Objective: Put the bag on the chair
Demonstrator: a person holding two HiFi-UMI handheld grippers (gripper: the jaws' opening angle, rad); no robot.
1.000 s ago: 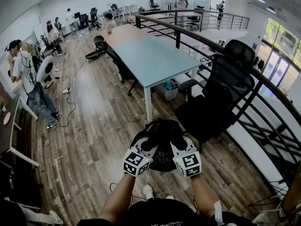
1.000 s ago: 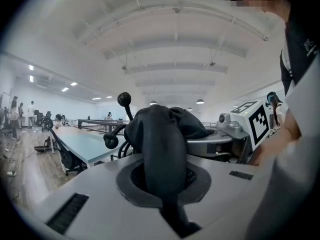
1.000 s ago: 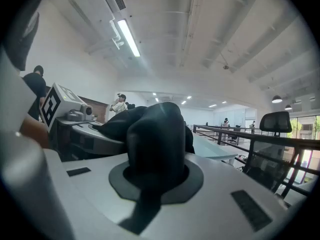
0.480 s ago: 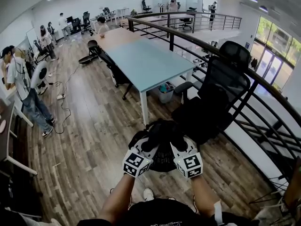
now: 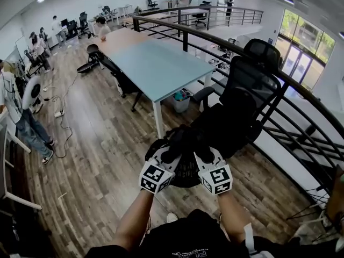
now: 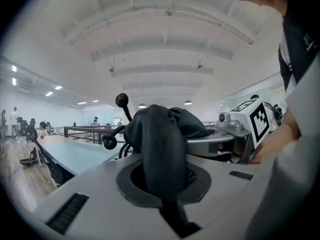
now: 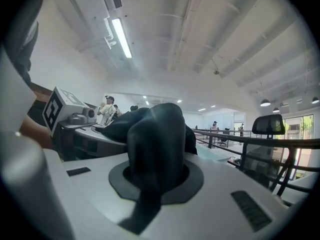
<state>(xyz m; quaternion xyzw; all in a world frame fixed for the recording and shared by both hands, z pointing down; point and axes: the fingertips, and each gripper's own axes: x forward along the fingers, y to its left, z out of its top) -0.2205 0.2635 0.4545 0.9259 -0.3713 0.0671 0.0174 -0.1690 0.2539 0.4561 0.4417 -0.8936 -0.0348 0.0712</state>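
Observation:
A black bag (image 5: 185, 168) hangs in the air in front of me, above the wood floor. My left gripper (image 5: 171, 153) and my right gripper (image 5: 200, 153) are both shut on its bunched black top, side by side. In the left gripper view the black fabric (image 6: 160, 149) fills the jaws; the right gripper view shows the same fabric (image 7: 156, 144) pinched. A black mesh office chair (image 5: 242, 104) stands just beyond the bag, to the right, its seat (image 5: 226, 130) facing me and bare.
A long table (image 5: 156, 63) with a pale blue top runs away on the left of the chair. A black railing (image 5: 279, 85) curves behind the chair along a drop. People stand far left (image 5: 21, 117). A bin (image 5: 181, 100) sits under the table.
The view has moved forward: the chair and table sit closer and lower in the picture. Both grippers still hold the bag at the same height, now nearer the chair seat.

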